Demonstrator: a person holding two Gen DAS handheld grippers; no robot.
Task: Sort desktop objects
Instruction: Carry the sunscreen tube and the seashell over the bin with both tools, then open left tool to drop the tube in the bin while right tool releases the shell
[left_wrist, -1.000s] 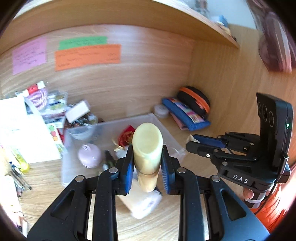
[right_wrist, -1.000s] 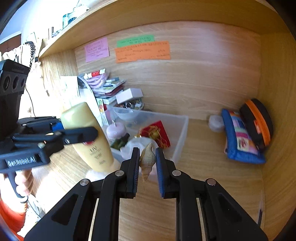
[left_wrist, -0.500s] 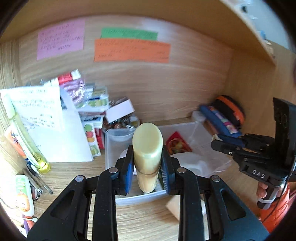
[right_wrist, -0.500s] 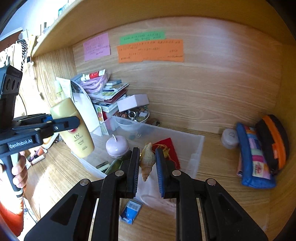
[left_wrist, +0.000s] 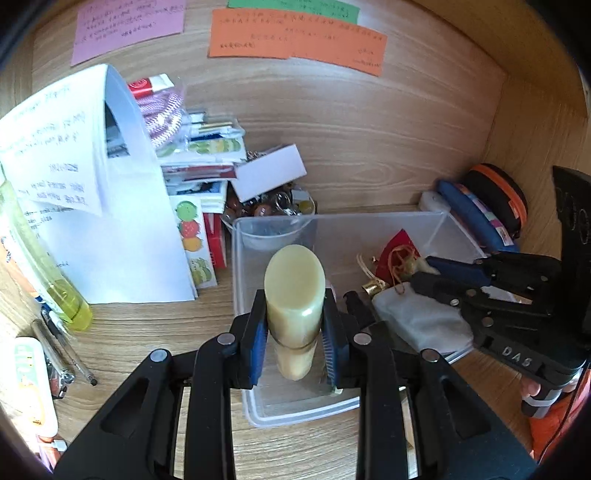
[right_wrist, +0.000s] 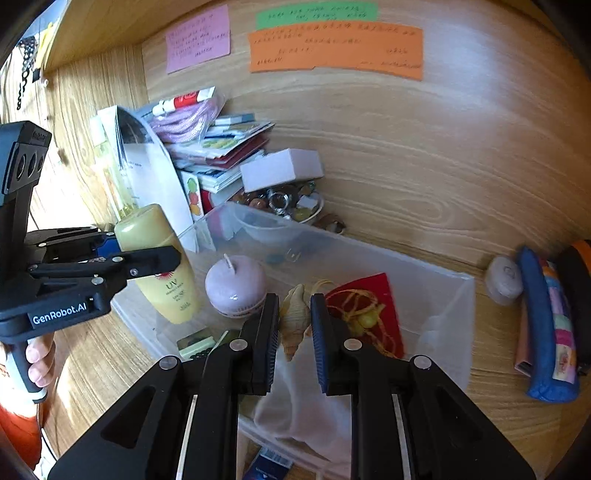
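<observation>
The left tongs (left_wrist: 294, 338) were clenched on a pale yellow plastic sunscreen bottle (left_wrist: 294, 295), smooth and probably slippery, above the clear plastic box (left_wrist: 332, 225). The right tongs (right_wrist: 294, 332) gripped a fragile beige seashell (right_wrist: 295, 321) at its middle.

Both tongs now over clear bin (left_wrist: 436, 218); bottle (left_wrist: 294, 291), shell (right_wrist: 295, 317) carried in.

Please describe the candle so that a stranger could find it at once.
Look into the clear plastic bin that stands on the wooden desk. The candle sits at its left end, beside the yellow sunscreen bottle. It alone is pale lilac, apple-shaped, with a white wick.
</observation>
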